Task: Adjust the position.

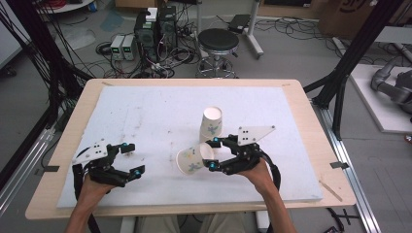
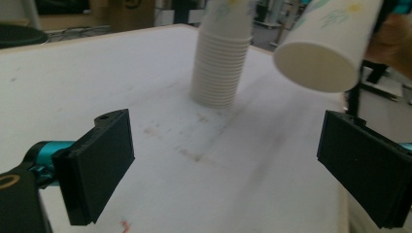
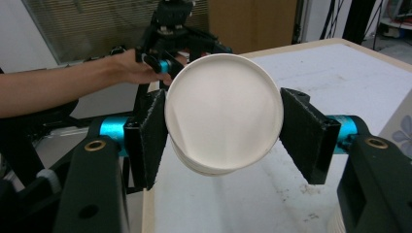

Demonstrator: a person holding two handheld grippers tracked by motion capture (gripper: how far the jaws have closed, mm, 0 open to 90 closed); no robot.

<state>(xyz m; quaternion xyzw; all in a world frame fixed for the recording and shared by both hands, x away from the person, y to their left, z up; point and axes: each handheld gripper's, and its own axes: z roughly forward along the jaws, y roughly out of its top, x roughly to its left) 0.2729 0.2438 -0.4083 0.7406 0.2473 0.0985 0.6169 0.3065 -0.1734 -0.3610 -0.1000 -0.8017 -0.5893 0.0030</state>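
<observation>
In the high view the right gripper point(image 1: 213, 153) sits at lower centre, its fingers point(image 3: 154, 138) clenched on a single paper cup point(image 1: 193, 159) lifted clear of the white worktop point(image 1: 145, 121). The cup lies on its side, long axis running leftward across the frame: rim between the fingers, base pointing at the left gripper point(image 1: 132, 158), which waits well apart at lower left with fingers point(image 2: 97, 162) released and nothing between them. In the left gripper view the cup's closed base point(image 2: 316, 65) hangs at upper right, off to the side of the gap rather than in line with it, so this hand, by my judgement, must swing toward it before any handover. The stack of paper cups point(image 1: 212, 125) stands upright just behind the held cup, near enough to be knocked. A black stool point(image 1: 219, 41) and computer cases point(image 1: 155, 29) stand on the floor beyond the worktop.
</observation>
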